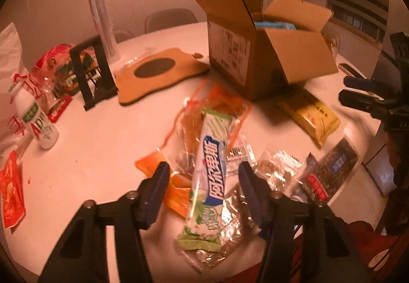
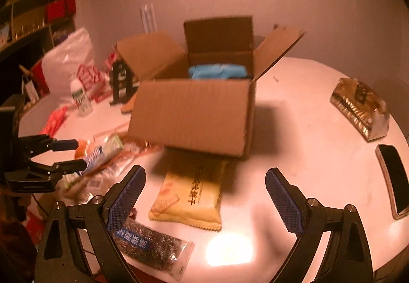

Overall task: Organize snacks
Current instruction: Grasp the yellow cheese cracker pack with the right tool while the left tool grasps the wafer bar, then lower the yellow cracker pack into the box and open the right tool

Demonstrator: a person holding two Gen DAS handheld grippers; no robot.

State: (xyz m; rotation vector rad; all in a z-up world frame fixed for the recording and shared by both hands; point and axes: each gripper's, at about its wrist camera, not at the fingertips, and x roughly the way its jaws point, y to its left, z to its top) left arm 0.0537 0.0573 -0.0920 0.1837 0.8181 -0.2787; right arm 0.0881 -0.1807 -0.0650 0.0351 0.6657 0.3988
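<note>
An open cardboard box (image 1: 251,58) stands on the white round table, with a blue packet (image 2: 217,71) inside; the box also shows in the right wrist view (image 2: 194,114). My left gripper (image 1: 204,173) is open, its fingers on either side of a long white, blue and green snack bar (image 1: 211,168) lying on a pile of clear and orange wrappers. My right gripper (image 2: 204,180) is open and empty above a yellow biscuit packet (image 2: 191,196). A dark seaweed-like packet (image 2: 150,242) lies by its left finger. The left gripper shows in the right wrist view (image 2: 79,155).
A white bottle (image 1: 35,119), a black stand (image 1: 92,73), a brown mat (image 1: 156,71) and a red snack bag (image 1: 11,196) lie at the left. A gold packet (image 2: 360,109) and a phone (image 2: 393,180) lie at the right. The table edge (image 2: 332,252) is near.
</note>
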